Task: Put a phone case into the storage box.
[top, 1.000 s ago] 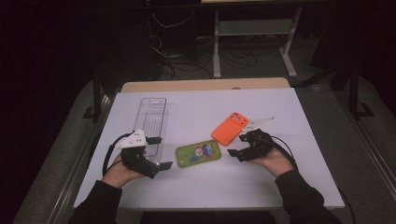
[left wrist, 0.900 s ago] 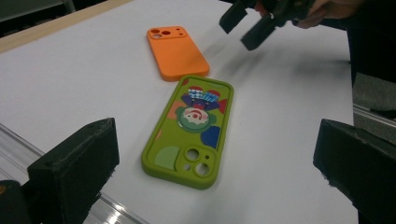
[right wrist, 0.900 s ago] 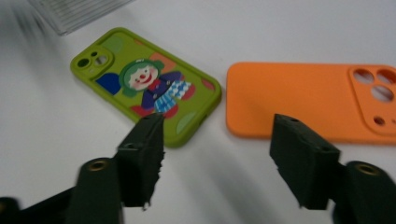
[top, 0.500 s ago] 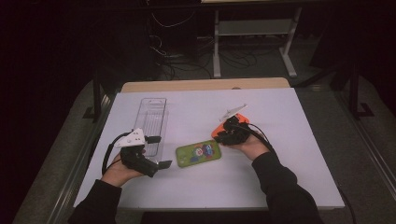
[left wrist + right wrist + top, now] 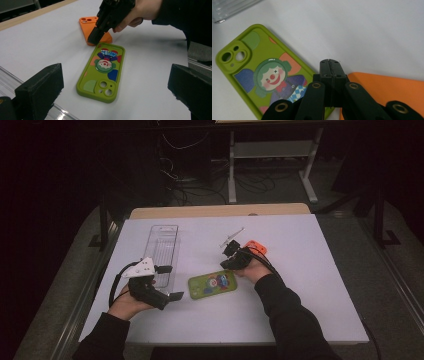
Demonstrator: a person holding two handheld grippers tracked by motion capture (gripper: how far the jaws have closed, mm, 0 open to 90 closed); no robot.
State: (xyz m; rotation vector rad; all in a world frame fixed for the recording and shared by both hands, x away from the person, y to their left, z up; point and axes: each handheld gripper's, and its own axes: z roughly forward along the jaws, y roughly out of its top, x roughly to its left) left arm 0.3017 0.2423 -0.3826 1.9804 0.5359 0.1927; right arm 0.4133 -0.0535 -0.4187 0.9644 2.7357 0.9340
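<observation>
Green phone case (image 5: 212, 284) lies flat on the white surface (image 5: 320, 270), printed side up, and serves as landmark. Orange phone case (image 5: 93, 28) lies just beyond its plain end, apart from it by a narrow gap. Right gripper (image 5: 331, 65), jaws just pressed together with nothing between them, hangs over that gap. Left gripper (image 5: 167, 282), jaws spread and empty, sits beside the green case's camera end. Clear tray (image 5: 164, 246) stands beyond the left gripper.
</observation>
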